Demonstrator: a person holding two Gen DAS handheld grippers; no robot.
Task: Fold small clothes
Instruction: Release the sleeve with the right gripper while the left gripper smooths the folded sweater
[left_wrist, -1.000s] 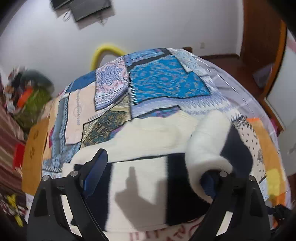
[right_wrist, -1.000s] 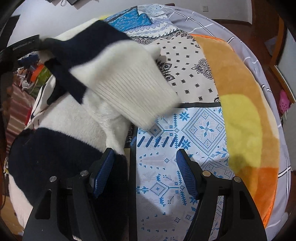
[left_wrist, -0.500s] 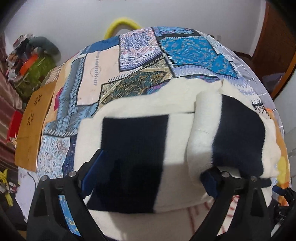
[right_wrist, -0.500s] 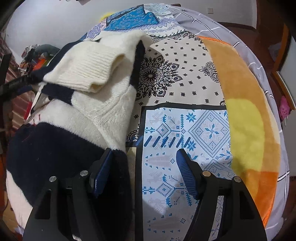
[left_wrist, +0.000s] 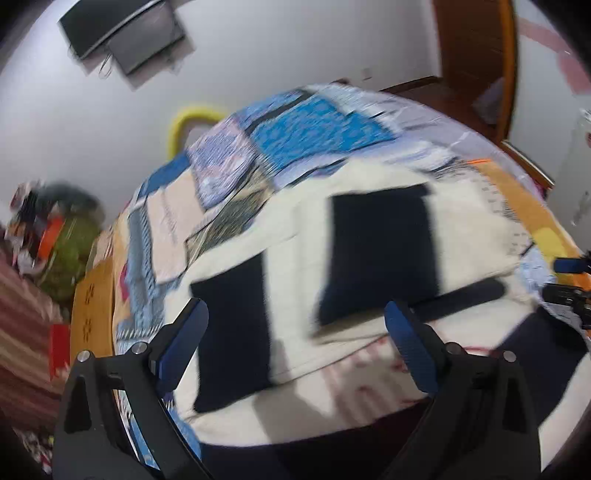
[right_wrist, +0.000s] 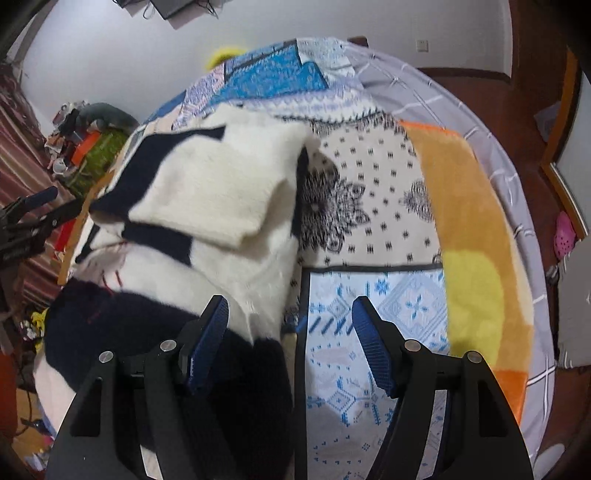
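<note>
Two grippers, jaws apart, over our patchwork bed (right_wrist: 373, 206).
We see the sweater (right_wrist: 221, 192) at its left edge, left gripper (left_wrist: 295, 332) and right gripper (right_wrist: 290, 332) empty, a white wall (left_wrist: 258, 55) beyond.

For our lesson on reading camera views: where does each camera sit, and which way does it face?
Left wrist: on the left gripper, looking down over the sweater on the bed; its open fingers show.
Right wrist: on the right gripper, looking down at the sweater's edge; its open fingers show.
Shared: sweater, bed; each view catches the other gripper at its edge.

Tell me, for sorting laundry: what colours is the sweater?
Cream with navy blocks, the sweater; clearest in the right wrist view.
</note>
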